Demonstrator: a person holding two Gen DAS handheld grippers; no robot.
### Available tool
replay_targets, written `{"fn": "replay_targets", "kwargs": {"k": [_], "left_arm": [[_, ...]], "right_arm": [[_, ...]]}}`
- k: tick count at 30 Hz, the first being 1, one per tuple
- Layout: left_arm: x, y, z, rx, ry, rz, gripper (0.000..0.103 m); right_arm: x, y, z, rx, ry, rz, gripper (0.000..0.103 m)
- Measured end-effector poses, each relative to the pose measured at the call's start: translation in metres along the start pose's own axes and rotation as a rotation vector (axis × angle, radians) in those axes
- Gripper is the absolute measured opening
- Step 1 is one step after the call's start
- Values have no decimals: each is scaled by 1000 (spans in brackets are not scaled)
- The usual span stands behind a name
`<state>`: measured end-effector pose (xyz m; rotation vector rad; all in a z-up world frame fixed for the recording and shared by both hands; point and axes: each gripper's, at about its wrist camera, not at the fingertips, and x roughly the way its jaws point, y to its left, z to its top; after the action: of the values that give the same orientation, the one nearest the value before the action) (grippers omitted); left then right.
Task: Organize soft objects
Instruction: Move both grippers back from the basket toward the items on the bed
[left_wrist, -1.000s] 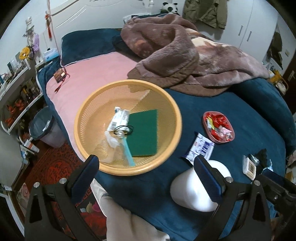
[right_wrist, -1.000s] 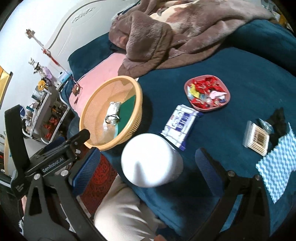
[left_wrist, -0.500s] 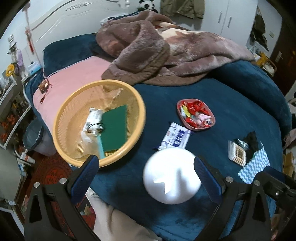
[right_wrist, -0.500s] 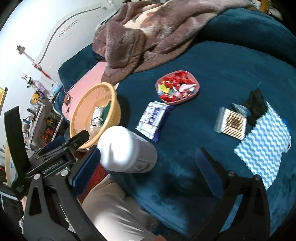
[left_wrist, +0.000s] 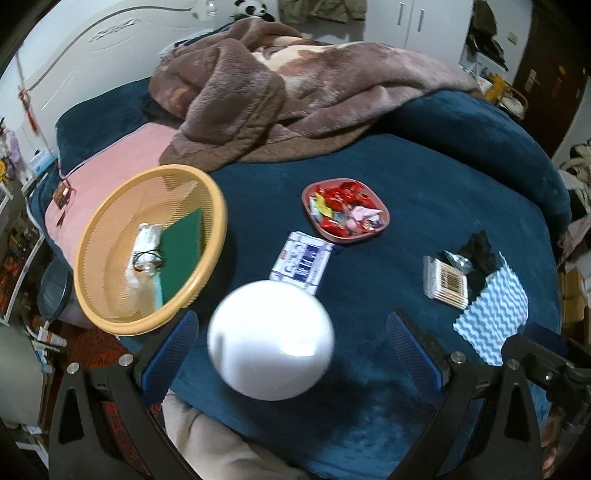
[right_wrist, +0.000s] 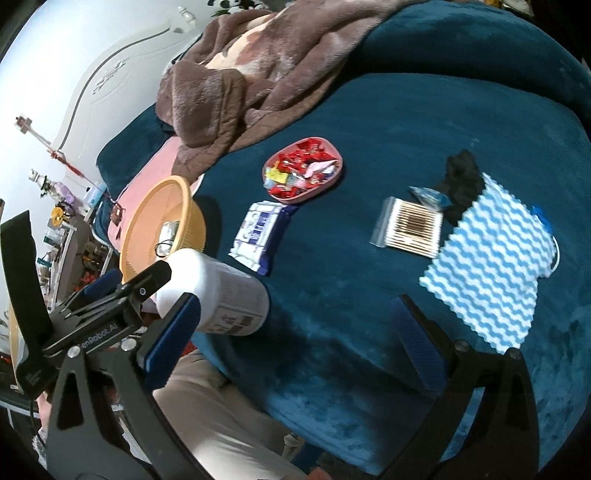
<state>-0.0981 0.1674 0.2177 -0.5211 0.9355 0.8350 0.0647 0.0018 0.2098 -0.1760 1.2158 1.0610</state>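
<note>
Dim, fisheye-bent edges; white bottle (left_wrist: 270, 339) motion-blurred.

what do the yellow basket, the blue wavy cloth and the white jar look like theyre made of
Basket: likely plastic, with a smooth matte rim and fine moulded slats in its wall.
Cloth: probably thin nonwoven fabric; it lies flat with zigzag-cut edges and a printed wave pattern.
Jar: seems to be opaque white plastic with a slight sheen and a printed paper label, though it is blurred in the left wrist view.
</note>
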Motion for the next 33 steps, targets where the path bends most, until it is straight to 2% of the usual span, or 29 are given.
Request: {"fn": "replay_targets", "kwargs": {"k": [15,33], "left_arm": [[12,-65,-9,119,37,-55,102],[30,-107,-21,214,86,-91,102]], "right_arm": [[-15,-63,-16,101,4,-61,103],[-9,-110,-33,163,37,-110,103]]}}
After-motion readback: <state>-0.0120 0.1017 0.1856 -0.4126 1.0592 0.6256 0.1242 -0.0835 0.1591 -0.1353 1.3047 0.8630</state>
